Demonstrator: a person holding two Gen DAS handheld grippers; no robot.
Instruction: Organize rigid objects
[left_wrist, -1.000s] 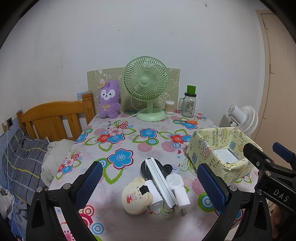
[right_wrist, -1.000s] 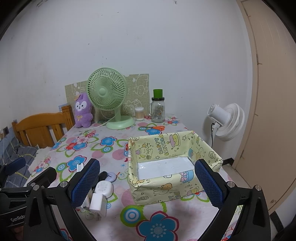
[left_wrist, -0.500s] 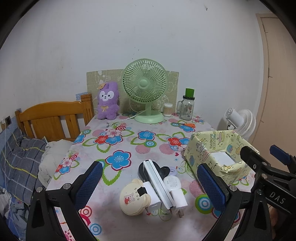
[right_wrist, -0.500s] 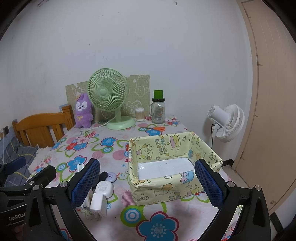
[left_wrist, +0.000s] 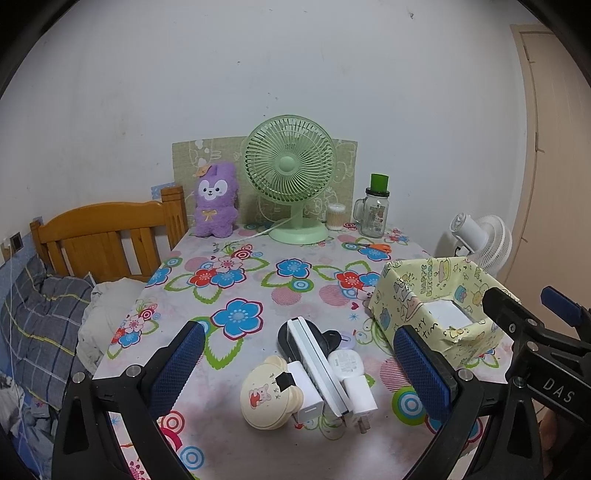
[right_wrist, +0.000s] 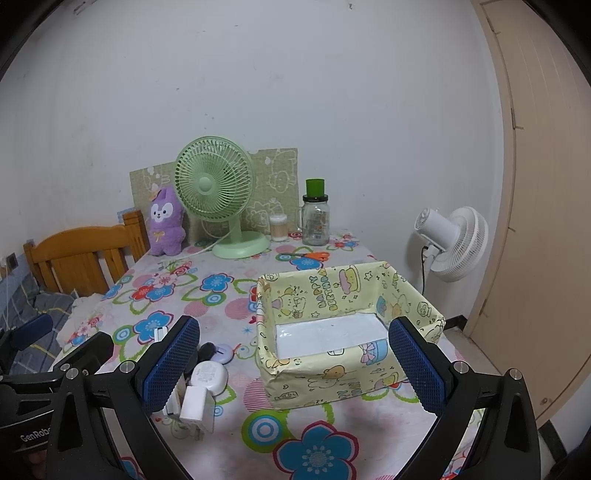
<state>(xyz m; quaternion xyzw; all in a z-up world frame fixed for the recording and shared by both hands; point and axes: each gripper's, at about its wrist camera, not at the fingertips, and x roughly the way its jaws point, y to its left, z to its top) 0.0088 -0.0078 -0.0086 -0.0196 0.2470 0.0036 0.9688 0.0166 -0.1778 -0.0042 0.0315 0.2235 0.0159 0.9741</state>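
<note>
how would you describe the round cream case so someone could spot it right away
On the flowered table, find the small pile left of the yellow box. The round cream case sits at the pile's near left edge. It alone is a disc with bear ears and a cartoon print; its neighbours are white.

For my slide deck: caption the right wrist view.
Open right gripper hovers before the empty yellow box, small gadgets piled to its left.

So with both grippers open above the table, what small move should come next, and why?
Probably lower the left gripper onto the white charger, the nearest item of the small pile. Both grippers hold nothing, the yellow box shows only its white floor, and the right gripper already faces that box.
</note>
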